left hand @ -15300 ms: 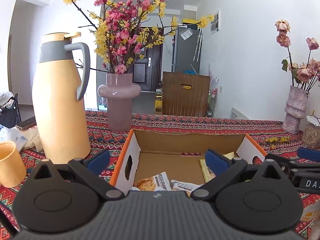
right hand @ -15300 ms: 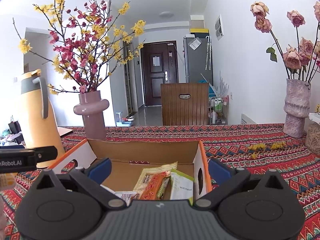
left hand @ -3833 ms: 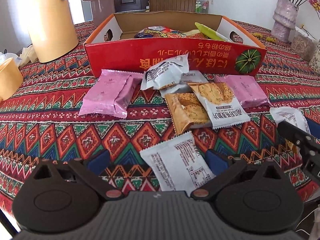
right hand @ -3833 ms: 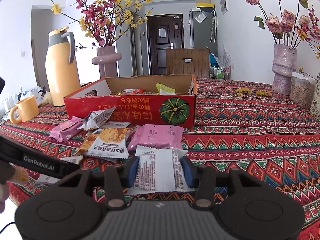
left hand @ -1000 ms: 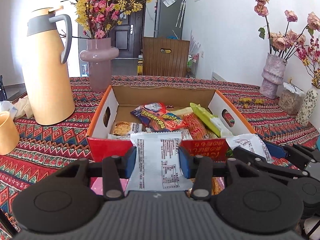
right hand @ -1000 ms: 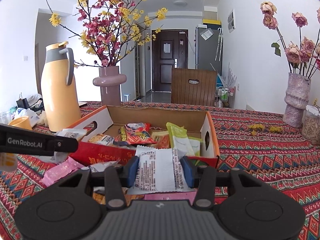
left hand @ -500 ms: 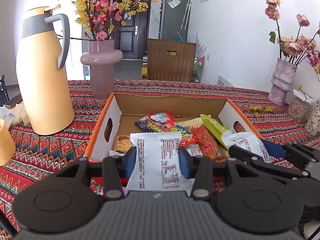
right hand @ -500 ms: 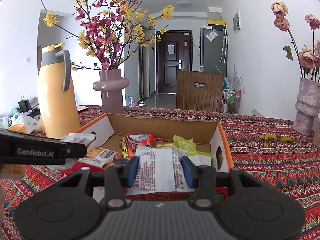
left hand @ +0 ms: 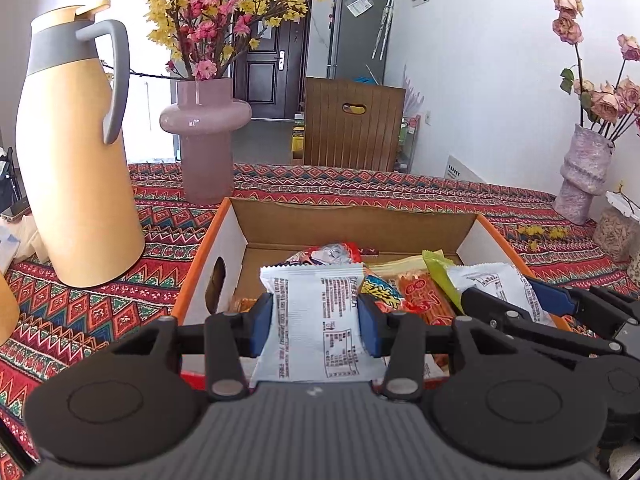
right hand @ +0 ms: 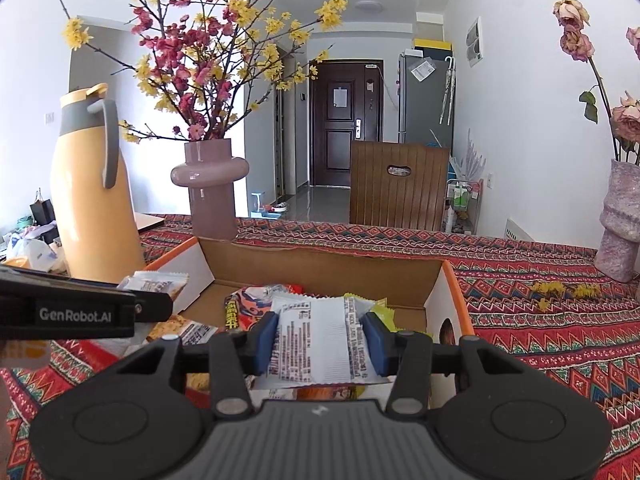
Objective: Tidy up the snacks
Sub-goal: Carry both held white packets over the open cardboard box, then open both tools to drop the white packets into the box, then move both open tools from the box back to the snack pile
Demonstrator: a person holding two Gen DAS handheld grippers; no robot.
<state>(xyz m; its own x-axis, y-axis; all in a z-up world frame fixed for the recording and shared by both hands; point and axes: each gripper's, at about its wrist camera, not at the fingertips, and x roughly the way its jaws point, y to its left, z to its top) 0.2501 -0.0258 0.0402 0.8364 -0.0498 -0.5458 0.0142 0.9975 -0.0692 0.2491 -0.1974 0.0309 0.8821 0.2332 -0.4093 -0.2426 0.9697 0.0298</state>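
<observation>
Your left hand-held gripper (left hand: 316, 326) clamps a white printed snack packet (left hand: 316, 320), your right hand-held gripper (right hand: 320, 338) pinches a similar crinkly white packet (right hand: 318, 344), both above the open cardboard box (left hand: 360, 224) of mixed colourful snacks (left hand: 416, 292) on the patterned bench (left hand: 400, 186).

Both views are showing a bright, evenly daylit room. Strong light is coming in from the far left, past the yellow jug (left hand: 76, 152), where the wall and window area are washing out to near white. A small highlight is glinting on the mauve vase (left hand: 205, 120) ahead of the left tongs (left hand: 316, 320). Shadows are staying soft; the inside of the cardboard box (right hand: 320, 268) beyond the right tongs (right hand: 320, 340) is sitting slightly darker. Focus is holding sharp from the blue pads (left hand: 260, 320) to the far door. The fisheye lens is bowing walls and the table edge outward, and dark corners are vignetting each frame.
</observation>
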